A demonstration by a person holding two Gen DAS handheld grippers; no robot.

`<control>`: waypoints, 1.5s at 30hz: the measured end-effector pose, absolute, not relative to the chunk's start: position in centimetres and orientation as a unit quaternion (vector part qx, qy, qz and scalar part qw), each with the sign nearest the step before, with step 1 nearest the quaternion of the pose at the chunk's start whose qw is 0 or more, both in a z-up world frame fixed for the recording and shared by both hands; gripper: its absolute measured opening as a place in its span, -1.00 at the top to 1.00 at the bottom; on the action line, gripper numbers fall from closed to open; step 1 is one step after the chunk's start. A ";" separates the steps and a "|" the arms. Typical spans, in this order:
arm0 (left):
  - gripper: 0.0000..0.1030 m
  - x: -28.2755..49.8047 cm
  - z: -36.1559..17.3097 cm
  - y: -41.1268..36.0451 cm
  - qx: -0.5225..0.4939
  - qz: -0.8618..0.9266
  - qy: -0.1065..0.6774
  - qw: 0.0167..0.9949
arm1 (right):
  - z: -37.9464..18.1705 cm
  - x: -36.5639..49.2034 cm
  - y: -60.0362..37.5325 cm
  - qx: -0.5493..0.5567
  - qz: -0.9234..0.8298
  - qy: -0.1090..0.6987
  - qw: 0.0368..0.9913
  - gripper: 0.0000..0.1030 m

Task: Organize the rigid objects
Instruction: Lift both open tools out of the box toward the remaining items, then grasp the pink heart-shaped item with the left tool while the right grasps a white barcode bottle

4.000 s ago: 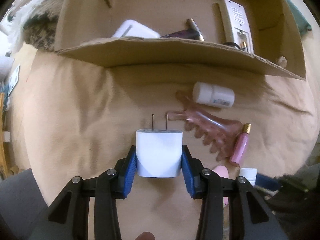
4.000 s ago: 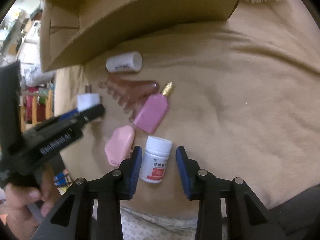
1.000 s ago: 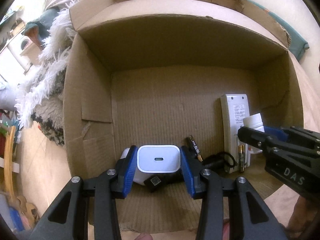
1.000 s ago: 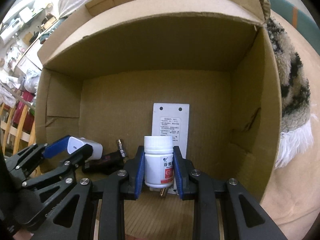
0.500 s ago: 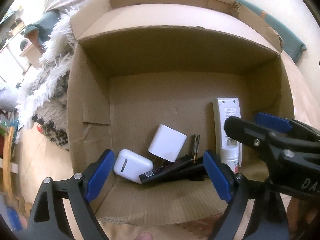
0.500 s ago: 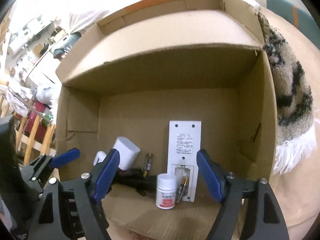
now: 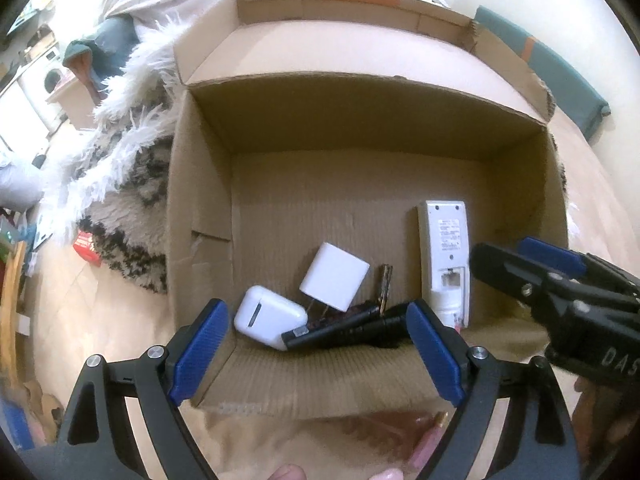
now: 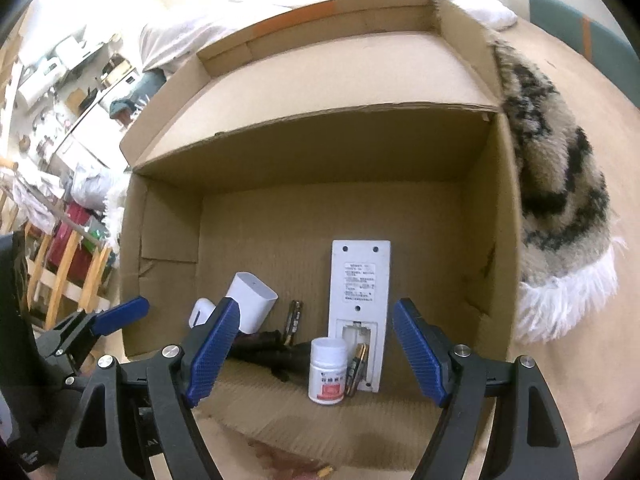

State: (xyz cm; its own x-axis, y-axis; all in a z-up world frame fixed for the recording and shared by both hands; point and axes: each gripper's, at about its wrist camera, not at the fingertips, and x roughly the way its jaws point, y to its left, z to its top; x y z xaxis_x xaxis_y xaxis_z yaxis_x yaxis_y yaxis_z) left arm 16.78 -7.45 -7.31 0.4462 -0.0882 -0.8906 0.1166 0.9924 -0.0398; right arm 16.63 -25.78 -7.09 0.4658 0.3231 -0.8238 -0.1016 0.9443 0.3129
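two claws are seen from their own cameras, both tilted down into an open cardboard box [image 8: 492, 216].

the right gripper [image 8: 316, 354] is spread wide and empty; its jaws have just been opening. just beyond and between its blue pads, a white pill bottle [image 8: 327, 372] stands upright on the box floor, touching a loose battery [image 8: 357, 368] and the foot of a white remote [image 8: 360, 292] lying face down.

the left gripper [image 7: 318, 350] is likewise wide and empty, jaws just opened. just past its pads lie a white earbud case [image 7: 269, 318] and dark pen-like items [image 7: 340, 326]; a white charger [image 7: 334, 277] rests tilted on them, farther in.

a pink item [image 7: 426, 438] is glimpsed outside the box, below the left claw, so more sorting probably remains.

risks: the upright bottle could be toppled by a pad on withdrawal, and the propped charger could slide if the pile is nudged.
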 end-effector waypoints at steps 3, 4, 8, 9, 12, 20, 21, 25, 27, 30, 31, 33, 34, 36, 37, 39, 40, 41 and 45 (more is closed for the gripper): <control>-0.73 15.5 -6.3 -7.6 0.010 -0.072 0.521 0.850 | -6.5 15.3 -26.5 0.128 0.113 0.503 0.847 -0.62; -0.74 15.1 -5.9 -7.2 0.008 -0.076 0.519 0.851 | -6.2 14.8 -26.7 0.132 0.108 0.504 0.847 -0.62; -0.74 13.8 -4.8 -6.9 0.013 -0.082 0.521 0.849 | -5.6 12.7 -27.4 0.158 0.093 0.507 0.842 -0.62; -0.74 13.7 -4.8 -7.1 0.016 -0.082 0.524 0.848 | -5.6 12.0 -27.5 0.164 0.089 0.510 0.840 -0.62; -0.74 12.1 -4.4 -6.6 0.012 -0.081 0.527 0.846 | -5.5 10.3 -27.5 0.170 0.081 0.514 0.837 -0.62; -0.74 9.2 -4.9 -4.5 0.001 -0.065 0.539 0.840 | -6.1 7.0 -27.5 0.192 0.068 0.531 0.823 -0.62; -0.74 8.9 -5.1 -4.3 -0.003 -0.065 0.541 0.838 | -6.3 6.8 -27.5 0.196 0.068 0.533 0.820 -0.62; -0.74 8.1 -6.1 -3.9 -0.021 -0.065 0.551 0.832 | -7.0 5.6 -28.0 0.203 0.062 0.542 0.813 -0.62; -0.74 8.0 -6.7 -4.1 -0.027 -0.068 0.561 0.825 | -7.4 5.2 -28.2 0.202 0.057 0.545 0.812 -0.62; -0.74 7.8 -7.6 -4.7 -0.020 -0.077 0.569 0.819 | -8.2 4.7 -28.8 0.204 0.048 0.552 0.807 -0.62; -0.73 7.8 -7.8 -5.0 -0.015 -0.080 0.569 0.818 | -8.4 4.6 -29.0 0.205 0.045 0.554 0.806 -0.62; -0.72 7.9 -8.5 -5.6 -0.010 -0.091 0.577 0.812 | -8.9 4.4 -29.5 0.211 0.038 0.559 0.801 -0.62; -0.66 7.8 -9.0 -5.9 -0.010 -0.098 0.584 0.806 | -9.1 4.4 -29.7 0.214 0.036 0.560 0.799 -0.62; -0.60 7.8 -10.0 -6.3 -0.011 -0.105 0.601 0.792 | -9.4 4.2 -29.9 0.215 0.031 0.563 0.797 -0.62; -0.57 7.7 -10.7 -6.6 -0.011 -0.108 0.616 0.780 | -9.5 4.2 -30.0 0.215 0.030 0.564 0.797 -0.62; -0.56 7.2 -11.9 -7.2 -0.017 -0.126 0.642 0.756 | -9.8 4.1 -30.0 0.218 0.028 0.565 0.795 -0.62; -0.56 6.8 -12.7 -7.9 -0.012 -0.141 0.657 0.741 | -10.0 4.2 -29.9 0.218 0.029 0.566 0.794 -0.62; -0.55 6.4 -13.1 -8.4 -0.007 -0.148 0.662 0.735 | -10.1 4.2 -29.8 0.215 0.029 0.568 0.794 -0.62; -0.34 5.4 -15.1 -10.6 0.024 -0.168 0.682 0.712 | -11.0 4.4 -29.0 0.203 0.033 0.579 0.789 -0.62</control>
